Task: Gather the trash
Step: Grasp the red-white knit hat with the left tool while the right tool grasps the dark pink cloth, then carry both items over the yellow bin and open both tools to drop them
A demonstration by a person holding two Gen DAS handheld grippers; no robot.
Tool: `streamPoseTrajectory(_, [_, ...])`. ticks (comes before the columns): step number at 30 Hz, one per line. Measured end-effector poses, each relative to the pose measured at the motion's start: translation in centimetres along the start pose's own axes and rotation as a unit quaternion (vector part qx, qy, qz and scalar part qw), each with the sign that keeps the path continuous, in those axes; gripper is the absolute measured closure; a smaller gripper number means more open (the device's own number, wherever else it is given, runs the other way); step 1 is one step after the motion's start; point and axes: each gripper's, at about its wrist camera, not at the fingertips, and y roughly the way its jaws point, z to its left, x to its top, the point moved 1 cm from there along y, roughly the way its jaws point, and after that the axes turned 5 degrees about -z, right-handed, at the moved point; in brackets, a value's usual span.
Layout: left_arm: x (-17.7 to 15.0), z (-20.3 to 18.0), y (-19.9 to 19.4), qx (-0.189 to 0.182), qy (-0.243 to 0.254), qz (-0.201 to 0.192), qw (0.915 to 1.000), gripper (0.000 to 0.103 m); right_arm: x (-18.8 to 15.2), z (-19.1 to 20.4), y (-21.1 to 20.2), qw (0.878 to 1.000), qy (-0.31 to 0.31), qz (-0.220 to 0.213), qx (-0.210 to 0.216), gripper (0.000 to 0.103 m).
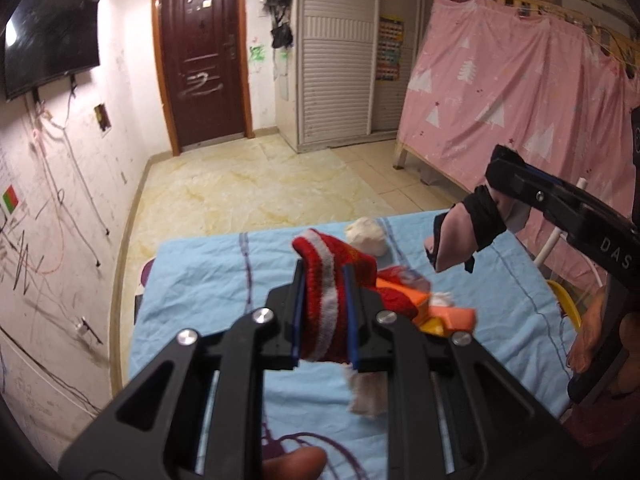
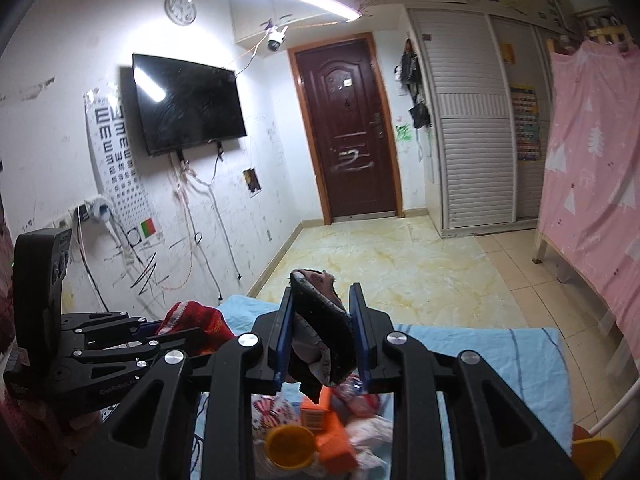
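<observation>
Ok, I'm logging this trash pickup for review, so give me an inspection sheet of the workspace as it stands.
Surface: blue sheet, wrinkled, covering the table.
Job's things: red knit sock and pink-and-black sock, both lifted; pile of orange packaging and white wad on the sheet.
Clutter: yellow lid by the pile.
Grippers: left gripper shut on the red sock; right gripper shut on the pink-and-black one.
Cables: loose wires down the wall under the TV.
Surroundings: brown door, pink curtain, tiled floor.

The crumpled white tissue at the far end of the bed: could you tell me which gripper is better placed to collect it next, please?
Neither is free: the left gripper clamps the red sock and the right gripper the pink-and-black sock. By position, left: the tissue lies just beyond its fingertips.
</observation>
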Motion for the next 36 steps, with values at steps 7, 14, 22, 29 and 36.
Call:
streamPoseTrajectory(7, [1.1, -4.5, 0.1, -0.022, 0.029, -0.003, 0.9993, 0.088, -0.3, -4.2, -4.1, 0.999, 0.026, -0.027, -0.028, 0.083])
streamPoseTrajectory(14, [2.1, -9.5, 0.4, -0.046, 0.059, -0.005, 0.9972, 0.087, -1.4, -8.7, -7.8, 0.995, 0.059, -0.043, -0.061, 0.083])
streamPoseTrajectory(22, [2.7, -15.0, 0.9, -0.079, 0.085, -0.004, 0.9932, 0.087, -3.2, -14.0, -12.6, 0.988, 0.091, -0.064, -0.106, 0.083])
streamPoseTrajectory(29, [2.9, -20.3, 1.3, -0.115, 0.105, -0.001, 0.9878, 0.087, -5.3, -18.5, -16.7, 0.978, 0.118, -0.077, -0.157, 0.083])
streamPoseTrajectory(36, [2.9, -26.2, 2.5, -0.144, 0.132, 0.010, 0.9808, 0.087, -8.2, -22.7, -20.3, 0.963, 0.138, -0.077, -0.218, 0.083])
